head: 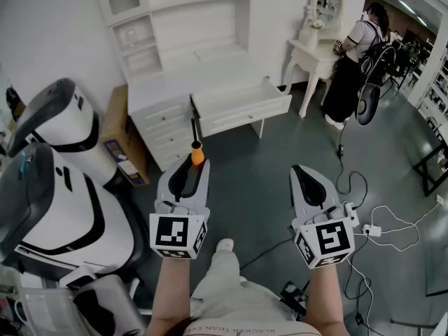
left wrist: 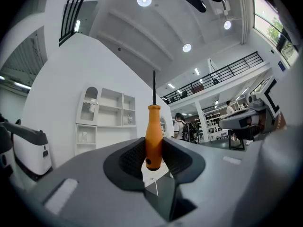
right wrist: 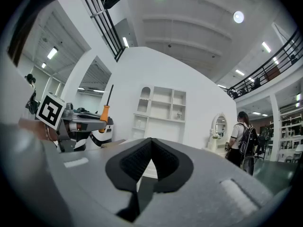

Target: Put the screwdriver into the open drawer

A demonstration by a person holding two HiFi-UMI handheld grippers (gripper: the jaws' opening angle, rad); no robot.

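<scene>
My left gripper (head: 190, 165) is shut on a screwdriver (head: 197, 150) with an orange handle and a dark shaft. In the left gripper view the handle (left wrist: 153, 135) stands upright between the pads, shaft pointing up. The tool points toward a white cabinet whose drawer (head: 241, 106) is pulled open, some way ahead on the floor. My right gripper (head: 306, 175) hovers beside the left one, shut, with nothing between its jaws (right wrist: 150, 148). The right gripper view catches the left gripper and the screwdriver (right wrist: 106, 110) at its left.
A white shelf unit (head: 175, 19) rises behind the drawer cabinet. A large white and black machine (head: 49, 180) fills the left side. A white dressing table (head: 313, 54) with a person (head: 353, 61) stands at the back right. Cables (head: 378, 226) lie on the floor at right.
</scene>
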